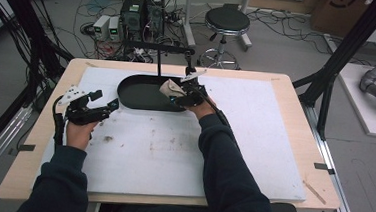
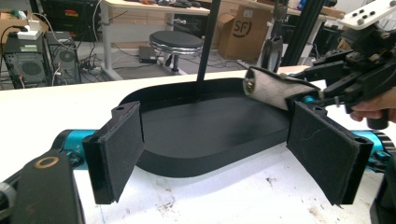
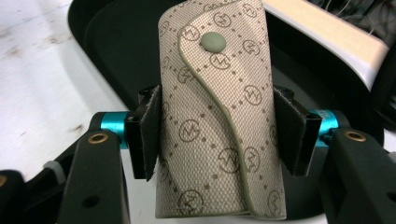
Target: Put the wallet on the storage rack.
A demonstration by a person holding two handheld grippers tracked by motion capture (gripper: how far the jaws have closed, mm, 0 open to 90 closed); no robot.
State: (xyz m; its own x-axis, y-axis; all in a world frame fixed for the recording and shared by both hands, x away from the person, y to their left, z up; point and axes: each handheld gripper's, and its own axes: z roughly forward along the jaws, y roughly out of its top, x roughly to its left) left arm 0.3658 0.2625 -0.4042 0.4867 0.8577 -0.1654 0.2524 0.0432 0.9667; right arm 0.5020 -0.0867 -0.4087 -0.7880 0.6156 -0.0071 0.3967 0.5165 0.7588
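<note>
A: Right tool (image 3: 217,140) clenched on the beige pouch (image 3: 219,116), over the black tray (image 1: 131,97). Left tool (image 2: 224,154) released, idle on the surface (image 1: 252,155).
B: Risk?
A: Grip's mid-body only; pouch could slip, catching the tray rim.

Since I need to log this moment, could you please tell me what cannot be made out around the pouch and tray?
- Pouch, right gripper view: its lower end is cut off by the bottom edge; its contents stay hidden behind the snapped flap.
- Tray, high view: the right claw and pouch cover its right end.
- Left gripper view: whether the pouch touches the tray floor cannot be told.
</note>
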